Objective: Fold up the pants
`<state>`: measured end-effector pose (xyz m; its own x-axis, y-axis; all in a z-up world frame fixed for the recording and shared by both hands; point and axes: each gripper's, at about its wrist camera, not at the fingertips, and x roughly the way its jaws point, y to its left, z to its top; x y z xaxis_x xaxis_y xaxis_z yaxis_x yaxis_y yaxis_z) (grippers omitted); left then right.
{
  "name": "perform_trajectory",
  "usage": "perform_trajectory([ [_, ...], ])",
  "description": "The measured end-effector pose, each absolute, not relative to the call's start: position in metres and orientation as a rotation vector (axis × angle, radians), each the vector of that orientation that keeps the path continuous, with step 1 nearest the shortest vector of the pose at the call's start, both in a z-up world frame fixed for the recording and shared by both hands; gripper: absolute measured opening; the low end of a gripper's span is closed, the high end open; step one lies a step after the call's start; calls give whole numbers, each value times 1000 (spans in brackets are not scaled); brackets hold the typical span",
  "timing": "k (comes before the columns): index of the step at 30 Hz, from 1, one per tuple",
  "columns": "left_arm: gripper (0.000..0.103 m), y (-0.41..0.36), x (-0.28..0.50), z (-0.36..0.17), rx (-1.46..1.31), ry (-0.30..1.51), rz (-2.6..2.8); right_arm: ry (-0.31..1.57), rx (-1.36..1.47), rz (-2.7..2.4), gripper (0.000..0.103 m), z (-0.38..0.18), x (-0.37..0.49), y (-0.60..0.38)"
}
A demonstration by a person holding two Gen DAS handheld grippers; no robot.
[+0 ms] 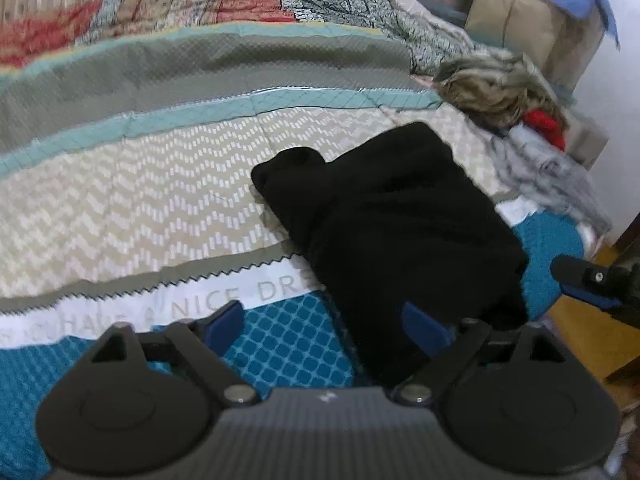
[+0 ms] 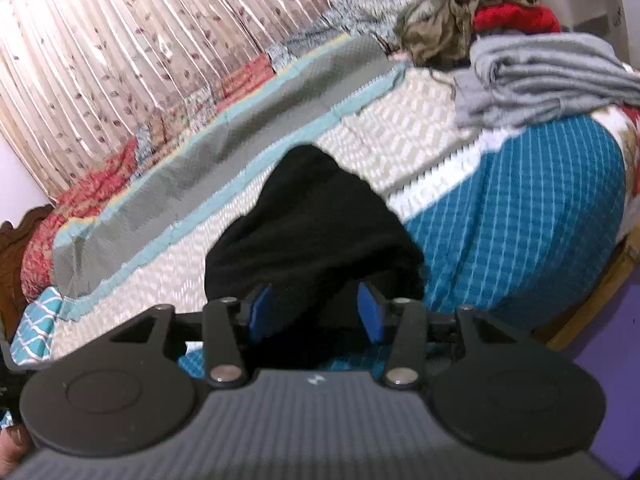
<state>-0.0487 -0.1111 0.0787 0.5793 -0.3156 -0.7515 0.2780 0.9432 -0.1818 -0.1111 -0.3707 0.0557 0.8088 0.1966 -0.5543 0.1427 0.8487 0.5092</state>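
In the left wrist view, the left gripper [image 1: 324, 322] is seen at the bottom with its jaws spread wide and nothing pinched, its right pad lying over the near edge of the black pants [image 1: 392, 216], which are folded into a bundle right of centre on the quilt [image 1: 132, 200]; the right gripper [image 1: 588, 284] is glimpsed at the right edge, and a clothes pile [image 1: 516, 120] lies at upper right. In the right wrist view, the right gripper [image 2: 316, 312] is shown part-open, the pants [image 2: 312, 224] lying between its pads at centre, though contact cannot be told; the clothes pile [image 2: 520, 52] is at upper right, a curtain [image 2: 132, 40] at upper left.
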Motion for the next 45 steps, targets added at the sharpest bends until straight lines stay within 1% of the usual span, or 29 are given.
perform_trajectory([
  [2,100,-100,-40,78,-137,898,-370,598,574,57,72,59,-106,-384],
  [4,101,-91,-29,76,-216,921,-378,577,573,80,81,60,-96,-397],
  [9,103,-88,-2,67,-333,959,-393,595,623,155,87,46,-56,-429],
  [13,103,-99,23,48,-385,1030,-426,640,677,202,87,24,-26,-448],
  [18,103,-122,52,17,-371,1111,-451,694,750,273,87,-2,5,-467],
  [20,103,-127,64,-1,-430,1157,-461,731,787,321,87,-16,19,-469],
  [22,103,-128,68,-9,-488,1138,-474,786,822,397,88,-32,29,-461],
  [23,100,-130,70,-9,-502,1132,-505,798,812,420,87,-35,31,-454],
  [24,90,-131,71,-9,-507,1133,-523,795,783,440,85,-33,29,-443],
  [25,84,-131,70,-7,-485,1128,-513,829,779,494,71,-32,30,-429],
  [26,66,-127,69,-2,-479,1118,-529,845,779,489,68,-28,27,-418],
  [27,53,-120,68,4,-505,1109,-550,840,754,475,65,-21,23,-410],
  [29,51,-98,65,22,-553,1057,-566,821,724,478,53,-1,16,-394],
  [31,51,-77,63,49,-541,953,-558,788,792,541,48,16,15,-385],
  [36,52,-27,84,114,-483,719,-526,647,776,636,47,74,51,-330],
  [38,54,-9,103,131,-460,656,-490,573,745,660,47,95,77,-304],
  [41,62,10,147,126,-400,642,-402,529,709,657,47,98,122,-265],
  [42,65,14,163,116,-387,657,-361,533,693,639,47,93,137,-251],
  [43,66,17,178,102,-373,680,-315,541,677,614,47,85,149,-241],
  [44,70,20,194,85,-352,713,-259,562,654,576,47,73,162,-226],
  [45,72,18,208,68,-326,752,-193,594,639,539,49,58,174,-218],
])
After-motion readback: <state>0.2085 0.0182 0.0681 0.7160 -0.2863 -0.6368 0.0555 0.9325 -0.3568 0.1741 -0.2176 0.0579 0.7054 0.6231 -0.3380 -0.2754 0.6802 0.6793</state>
